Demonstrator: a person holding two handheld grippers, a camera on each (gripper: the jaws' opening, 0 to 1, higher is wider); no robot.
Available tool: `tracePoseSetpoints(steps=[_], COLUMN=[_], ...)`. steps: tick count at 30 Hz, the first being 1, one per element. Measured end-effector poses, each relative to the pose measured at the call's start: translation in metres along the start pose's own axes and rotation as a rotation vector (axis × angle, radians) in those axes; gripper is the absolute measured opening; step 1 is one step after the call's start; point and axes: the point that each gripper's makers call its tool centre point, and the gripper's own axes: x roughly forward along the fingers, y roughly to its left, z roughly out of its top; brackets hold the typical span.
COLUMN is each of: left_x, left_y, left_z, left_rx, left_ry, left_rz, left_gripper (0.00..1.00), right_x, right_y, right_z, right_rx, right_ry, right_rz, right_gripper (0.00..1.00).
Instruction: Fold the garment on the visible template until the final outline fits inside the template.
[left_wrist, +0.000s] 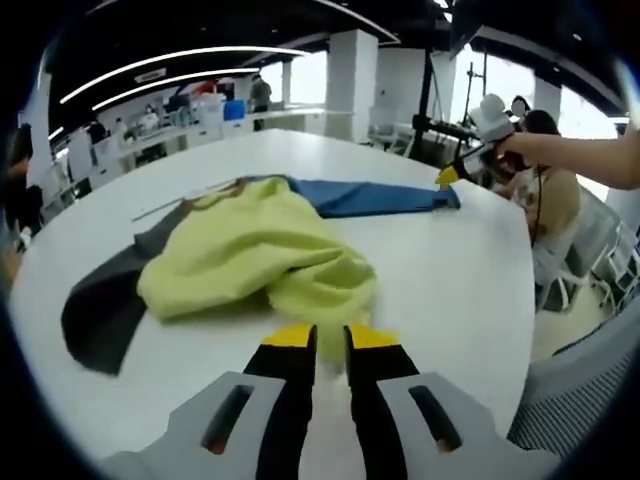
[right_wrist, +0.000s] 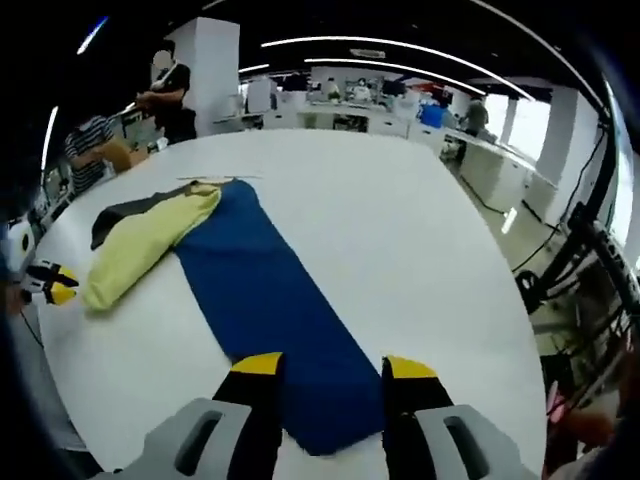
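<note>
Now left tongs (left_wrist: 330, 338) beside crumpled yellow garment (left_wrist: 250, 245)

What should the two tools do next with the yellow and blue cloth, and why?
Probably close the right tool on the end of the blue cloth lying between its open jaws. That cloth stretches out long across the white table, while the yellow cloth is bunched in front of the left tool, whose jaws stand nearly together, so the long end likely needs folding inward first.
</note>
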Motion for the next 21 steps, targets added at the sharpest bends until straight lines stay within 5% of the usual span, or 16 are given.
tracePoseSetpoints(steps=[11, 21], left_x=[-0.016, -0.029], left_y=[0.009, 0.01], left_z=[0.006, 0.013], left_rx=[0.032, 0.0], left_ry=[-0.054, -0.102], left_rz=[0.029, 0.025], left_gripper=[0.55, 0.8], right_x=[-0.011, -0.014], right_y=[0.093, 0.172], right_z=[0.026, 0.04], right_rx=[-0.081, -0.181], right_ry=[-0.074, -0.098], right_rz=[0.214, 0.392], right_gripper=[0.69, 0.79])
